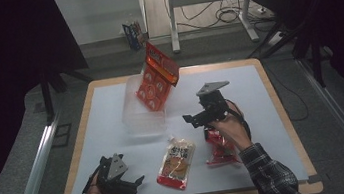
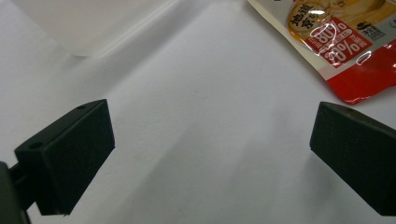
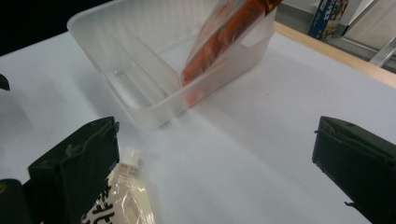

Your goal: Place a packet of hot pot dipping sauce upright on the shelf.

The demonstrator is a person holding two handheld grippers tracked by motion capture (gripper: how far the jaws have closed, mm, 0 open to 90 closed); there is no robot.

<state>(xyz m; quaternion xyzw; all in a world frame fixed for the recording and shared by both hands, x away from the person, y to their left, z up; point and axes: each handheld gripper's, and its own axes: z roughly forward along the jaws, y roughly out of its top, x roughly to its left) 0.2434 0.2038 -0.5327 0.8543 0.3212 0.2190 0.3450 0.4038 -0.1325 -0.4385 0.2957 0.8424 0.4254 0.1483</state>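
Translucent white tub [image 1: 134, 113], red-orange packet [image 1: 156, 77] with pale circles in the tub, cream-and-red pouch [image 1: 177, 164] before the tub, white table [image 1: 250, 91], plaid sleeve [image 1: 270, 175]

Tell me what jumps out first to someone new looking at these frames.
The orange-red snack bag stands tilted in the clear plastic tub at the far middle of the white table. Nearer the person lies a spouted pouch, with a red packet beside it under the right hand. The left tongs and right tongs are both open and hold nothing.
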